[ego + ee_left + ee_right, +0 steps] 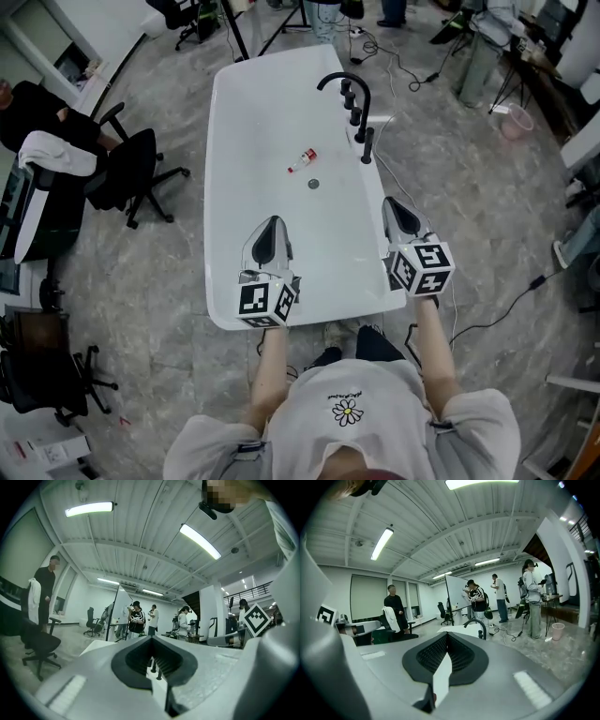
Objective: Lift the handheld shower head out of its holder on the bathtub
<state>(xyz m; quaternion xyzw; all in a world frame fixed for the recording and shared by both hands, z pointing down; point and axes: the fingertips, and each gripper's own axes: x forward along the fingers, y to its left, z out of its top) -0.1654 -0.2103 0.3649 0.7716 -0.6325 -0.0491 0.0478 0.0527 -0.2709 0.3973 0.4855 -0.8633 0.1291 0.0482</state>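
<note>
A white bathtub (230, 141) stretches away from me in the head view. On its right rim stands a black curved faucet (345, 84) with knobs, and beside it the black handheld shower head (367, 145) sits upright in its holder. My left gripper (273, 221) hovers over the tub's near end, shut and holding nothing. Above the near right rim my right gripper (391, 202) is shut and empty too, well short of the shower head. The faucet (478, 626) shows just past the right gripper (447, 634). Small black fittings (153, 667) show between the pads of the left gripper (152, 638).
A small red-and-white bottle (301, 161) lies in the tub near the drain (313, 184). Black office chairs (131, 173) stand to the left. Cables (487, 323) run over the floor at right, near a pink bucket (516, 120). Several people (478, 599) stand in the far room.
</note>
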